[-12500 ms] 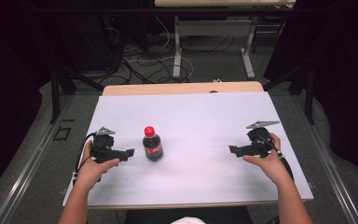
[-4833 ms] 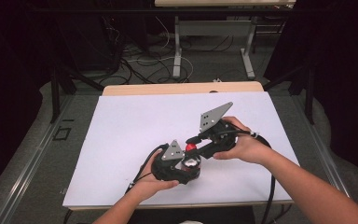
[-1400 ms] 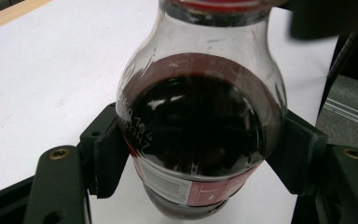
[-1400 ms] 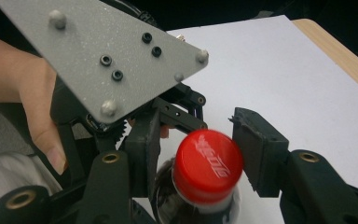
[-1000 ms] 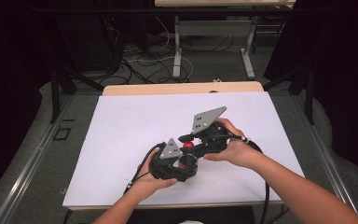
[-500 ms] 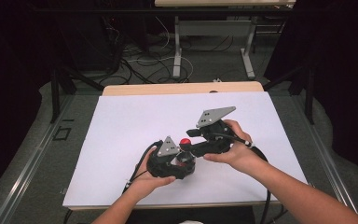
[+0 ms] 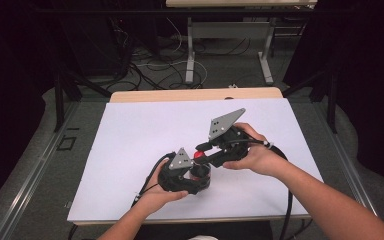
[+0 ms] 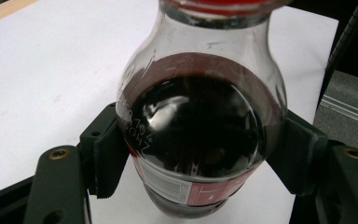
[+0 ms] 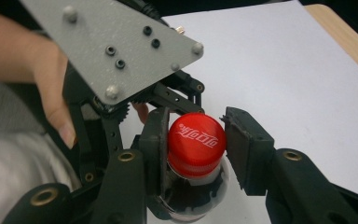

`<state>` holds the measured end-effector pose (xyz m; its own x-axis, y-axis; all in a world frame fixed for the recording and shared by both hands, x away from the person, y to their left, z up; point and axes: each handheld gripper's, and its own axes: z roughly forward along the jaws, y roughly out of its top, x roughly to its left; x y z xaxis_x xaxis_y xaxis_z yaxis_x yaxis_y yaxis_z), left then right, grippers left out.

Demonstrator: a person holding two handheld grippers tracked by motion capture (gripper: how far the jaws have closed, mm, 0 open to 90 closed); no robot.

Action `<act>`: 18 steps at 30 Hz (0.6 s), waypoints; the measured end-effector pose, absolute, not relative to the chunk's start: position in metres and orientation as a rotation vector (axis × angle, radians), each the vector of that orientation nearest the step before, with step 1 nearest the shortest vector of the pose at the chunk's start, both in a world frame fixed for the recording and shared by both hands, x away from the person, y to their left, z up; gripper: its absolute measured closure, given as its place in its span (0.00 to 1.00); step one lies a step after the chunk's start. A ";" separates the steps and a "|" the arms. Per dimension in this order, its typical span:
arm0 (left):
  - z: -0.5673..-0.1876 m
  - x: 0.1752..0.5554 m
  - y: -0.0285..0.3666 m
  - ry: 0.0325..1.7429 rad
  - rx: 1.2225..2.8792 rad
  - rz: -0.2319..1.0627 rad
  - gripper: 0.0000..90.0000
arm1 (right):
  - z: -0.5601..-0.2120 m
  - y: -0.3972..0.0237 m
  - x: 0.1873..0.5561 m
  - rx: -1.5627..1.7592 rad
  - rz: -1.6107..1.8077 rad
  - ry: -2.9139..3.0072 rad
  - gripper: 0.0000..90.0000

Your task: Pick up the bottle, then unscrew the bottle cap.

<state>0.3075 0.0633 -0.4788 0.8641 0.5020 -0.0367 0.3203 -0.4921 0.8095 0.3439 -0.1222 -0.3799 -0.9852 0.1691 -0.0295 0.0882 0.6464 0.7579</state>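
Cola bottle [image 8: 196, 135], dark contents, clamped at body by left gripper [image 8: 200, 154]; red cap [image 9: 196, 139] pinched between right gripper [image 9: 193, 149] jaws, just closing.

white table [image 7: 130, 150] bare all round, bottle [image 7: 199, 156] hemmed by hand-held grippers

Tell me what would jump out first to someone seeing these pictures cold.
The bright red cap of a dark cola bottle, near the front middle of the white table. Two black hand-held grippers meet there: the left gripper is clamped on the bottle's body, and the right gripper has its fingers on either side of the cap.
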 end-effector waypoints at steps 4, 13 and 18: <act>-0.480 0.311 0.065 0.606 2.130 0.262 0.33 | -0.381 -0.120 0.346 0.223 1.260 2.764 0.60; -0.479 0.313 0.068 0.633 2.118 0.268 0.33 | -0.381 -0.117 0.330 0.449 1.277 2.611 0.53; -0.478 0.314 0.069 0.637 2.121 0.287 0.33 | -0.387 -0.117 0.330 0.546 1.263 2.598 0.58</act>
